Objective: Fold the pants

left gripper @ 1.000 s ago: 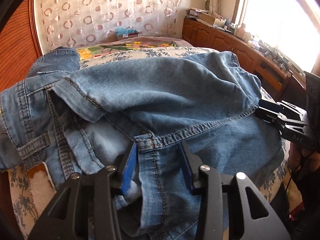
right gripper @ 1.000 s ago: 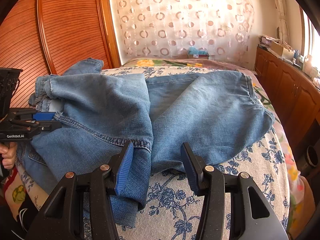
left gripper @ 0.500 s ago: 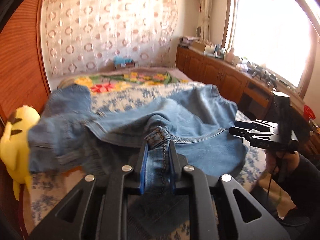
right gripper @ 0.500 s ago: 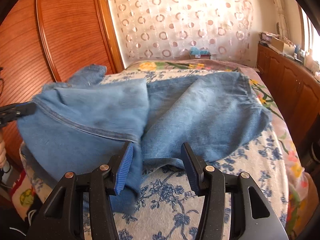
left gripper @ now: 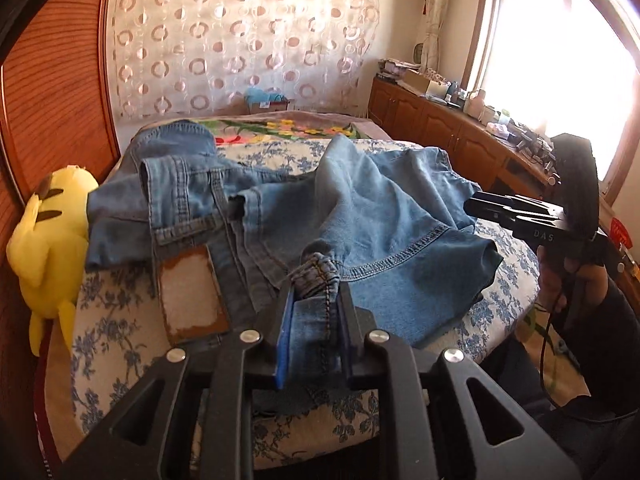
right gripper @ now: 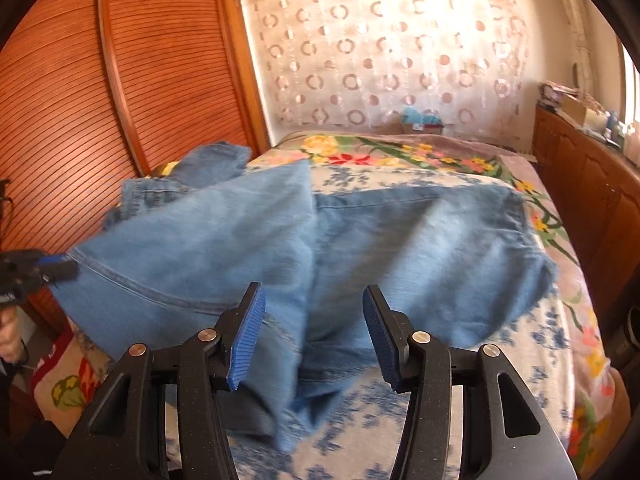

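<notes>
Blue denim pants [left gripper: 380, 208] lie crumpled across the bed, waistband with its brown patch [left gripper: 192, 292] at the left. My left gripper [left gripper: 316, 292] pinches a bunched seam of a leg hem between its blue pads and holds it raised above the sheet; its jaws are opening slightly with the denim still pressed between them. In the right wrist view the pants [right gripper: 400, 248] spread under my right gripper [right gripper: 314, 300], which stands open above the cloth and grips nothing. The left gripper [right gripper: 60, 268] shows at the left edge holding the hem, and the right gripper [left gripper: 492, 208] shows at the right.
The bed [left gripper: 120, 320] has a blue floral sheet and a flowered blanket further back. A yellow plush toy [left gripper: 48, 248] leans by the slatted wooden door [right gripper: 120, 100] on the left. Wooden cabinets [left gripper: 440, 132] run along the right under the window.
My left gripper shut on the hem seam and drew it up and back, dragging the pants along. The right gripper rose a little and stayed open.
</notes>
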### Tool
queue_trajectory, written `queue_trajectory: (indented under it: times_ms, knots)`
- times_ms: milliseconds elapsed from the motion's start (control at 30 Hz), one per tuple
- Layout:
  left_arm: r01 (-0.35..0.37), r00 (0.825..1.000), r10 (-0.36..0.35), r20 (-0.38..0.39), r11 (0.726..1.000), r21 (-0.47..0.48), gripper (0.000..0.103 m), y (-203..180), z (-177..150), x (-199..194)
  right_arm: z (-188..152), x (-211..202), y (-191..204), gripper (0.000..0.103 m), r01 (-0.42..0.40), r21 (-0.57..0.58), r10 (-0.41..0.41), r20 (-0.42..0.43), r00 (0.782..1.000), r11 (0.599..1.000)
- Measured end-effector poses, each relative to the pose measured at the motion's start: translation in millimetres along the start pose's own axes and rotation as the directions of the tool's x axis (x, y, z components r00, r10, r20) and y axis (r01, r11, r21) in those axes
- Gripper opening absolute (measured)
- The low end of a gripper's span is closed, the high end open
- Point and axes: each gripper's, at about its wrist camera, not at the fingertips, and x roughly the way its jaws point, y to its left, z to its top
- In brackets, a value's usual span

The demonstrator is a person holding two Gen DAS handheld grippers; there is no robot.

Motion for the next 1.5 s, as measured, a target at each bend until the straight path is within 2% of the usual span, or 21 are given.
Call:
queue_trajectory:
  times_ms: [67,300,433,533,733,900,1000,1033,1100,1267,1400,1500]
  knots:
    - [0.017,1.0,-0.017,-0.001,1.0,-0.007,0.021,-2,-1,1,2,8,10,0.052,-0.012,-0.017,0.012,-0.01,1.0,1.0]
    - [0.004,1.0,-0.004,0.027,1.0,-0.013,0.044,9,4,-12,-2,21,31,0.052,-0.038,-0.044,0.036,-0.032,0.999,0.998]
    - [-0.042,0.998,0.043,0.052,0.999,-0.016,0.044,19,15,-11,-4,24,35,0.052,-0.054,-0.05,0.052,-0.046,0.998,0.997]
    - [-0.048,0.997,0.048,0.059,0.999,-0.003,0.044,25,24,0,-10,28,34,0.052,-0.042,-0.058,0.038,-0.06,0.997,0.997]
    - [-0.068,0.998,0.067,0.014,0.997,0.026,0.044,36,42,43,-22,45,25,0.052,-0.008,-0.042,0.003,-0.106,0.994,0.999]
    - [-0.104,0.993,0.104,-0.057,0.994,0.019,0.039,42,55,85,-25,43,22,0.052,-0.015,-0.032,0.011,-0.1,0.995,0.999]
    - [-0.119,0.992,0.12,-0.048,0.992,0.034,0.012,42,59,95,-24,42,23,0.052,-0.017,-0.036,0.014,-0.095,0.995,0.999]
    - [-0.11,0.993,0.111,-0.04,0.993,0.031,0.007,42,60,93,-23,41,24,0.052,-0.017,-0.035,0.014,-0.094,0.995,0.999]
    - [-0.098,0.995,0.098,-0.006,0.995,0.023,0.004,44,61,79,-23,39,23,0.052,-0.021,-0.032,0.018,-0.093,0.996,0.999]
    - [-0.133,0.987,0.134,0.084,0.991,-0.026,0.003,68,78,36,-21,36,25,0.052,-0.032,-0.033,0.029,-0.081,0.996,0.999]
    - [-0.187,0.977,0.191,0.091,0.981,-0.055,0.003,99,96,29,-20,39,29,0.052,-0.039,-0.037,0.036,-0.084,0.996,0.999]
    - [-0.217,0.974,0.22,0.055,0.975,-0.047,0.003,111,102,40,-21,42,33,0.052,-0.043,-0.043,0.039,-0.094,0.995,0.998]
